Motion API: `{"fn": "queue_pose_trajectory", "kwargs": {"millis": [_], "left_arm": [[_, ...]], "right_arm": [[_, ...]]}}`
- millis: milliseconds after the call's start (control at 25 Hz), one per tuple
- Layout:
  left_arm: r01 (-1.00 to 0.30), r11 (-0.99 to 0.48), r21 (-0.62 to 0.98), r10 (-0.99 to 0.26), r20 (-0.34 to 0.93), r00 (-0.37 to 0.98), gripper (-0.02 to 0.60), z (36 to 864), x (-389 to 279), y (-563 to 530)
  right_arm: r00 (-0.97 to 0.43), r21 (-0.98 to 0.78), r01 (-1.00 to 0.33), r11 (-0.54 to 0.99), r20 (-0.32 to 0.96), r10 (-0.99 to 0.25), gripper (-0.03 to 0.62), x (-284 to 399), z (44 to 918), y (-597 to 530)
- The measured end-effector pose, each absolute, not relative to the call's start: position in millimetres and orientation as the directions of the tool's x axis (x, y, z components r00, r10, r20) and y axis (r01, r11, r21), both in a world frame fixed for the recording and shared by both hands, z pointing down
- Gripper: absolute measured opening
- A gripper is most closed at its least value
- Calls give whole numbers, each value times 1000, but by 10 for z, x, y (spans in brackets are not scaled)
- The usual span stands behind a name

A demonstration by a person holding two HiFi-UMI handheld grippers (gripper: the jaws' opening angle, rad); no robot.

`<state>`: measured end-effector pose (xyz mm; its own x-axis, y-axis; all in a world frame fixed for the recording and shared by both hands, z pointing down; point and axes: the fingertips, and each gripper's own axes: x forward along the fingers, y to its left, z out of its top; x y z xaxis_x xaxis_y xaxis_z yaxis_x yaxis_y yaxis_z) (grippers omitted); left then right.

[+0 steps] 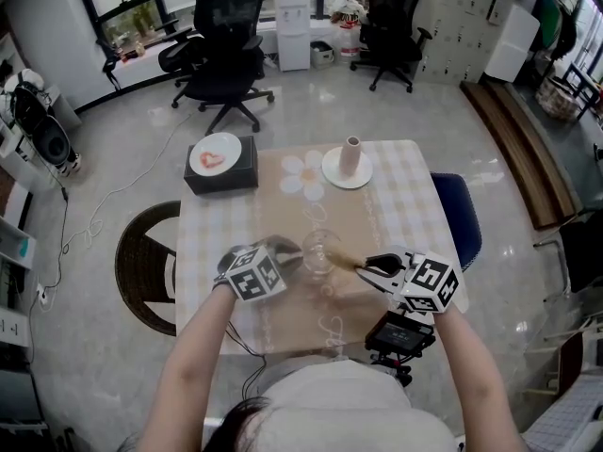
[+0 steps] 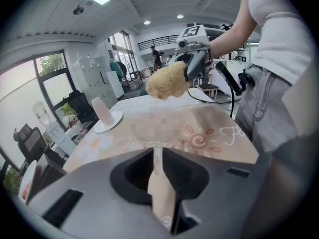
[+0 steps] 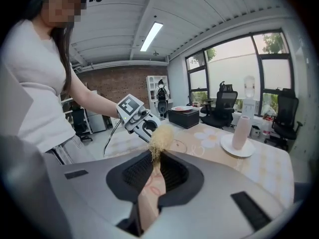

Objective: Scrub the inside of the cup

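A clear stemmed glass cup [image 1: 320, 250] hangs over the table's near middle. My left gripper [image 1: 290, 254] is shut on its thin stem [image 2: 157, 156], with the bowl just past the jaws. My right gripper [image 1: 370, 267] is shut on the handle of a scrubber [image 1: 347, 263], whose fluffy tan head [image 2: 167, 80] hovers just above the cup's rim. In the right gripper view the tan head [image 3: 160, 137] sticks out of the jaws, with the left gripper [image 3: 144, 126] right behind it. The two grippers face each other, a short gap apart.
The table [image 1: 396, 205] carries a checked and flowered cloth. A black box with a white plate [image 1: 219, 158] stands at the back left, and a pale vase on a white saucer [image 1: 349, 163] at the back middle. A blue chair [image 1: 459, 217] is at the right, and office chairs [image 1: 226, 36] stand beyond.
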<state>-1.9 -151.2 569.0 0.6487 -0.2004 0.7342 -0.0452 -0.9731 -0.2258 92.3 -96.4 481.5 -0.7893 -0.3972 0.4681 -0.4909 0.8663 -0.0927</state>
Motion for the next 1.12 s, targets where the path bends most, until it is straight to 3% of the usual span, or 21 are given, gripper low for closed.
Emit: {"fn": "queue_pose_trajectory", "kwargs": {"millis": [160,320,440,800,1120], "left_arm": [[-83,-974,-212,-213,723,658,60,5672,-15,-1528],[-126,-979,-158,-201,696,689,136,5584,-16,-1540],[-140,-981,-134,-194,678,709,150,5525,-31,-1513],[-271,-958,-98,-279,550,787,150,5074,-85,-1525],[-408,-905,-124,-421,413,808,150,4629,-19,-1583]], "right_arm": [[-780,-77,-523,849,445,-440,49,953,4788,-994],[-787,-69,-532,844,409,-463,48,945,4685,-1035],[-788,-64,-539,840,391,-476,49,935,4614,-1063],[-755,-18,-587,809,372,-540,48,920,4488,-1199],[-663,62,-704,708,300,-686,48,963,4164,-1400]]}}
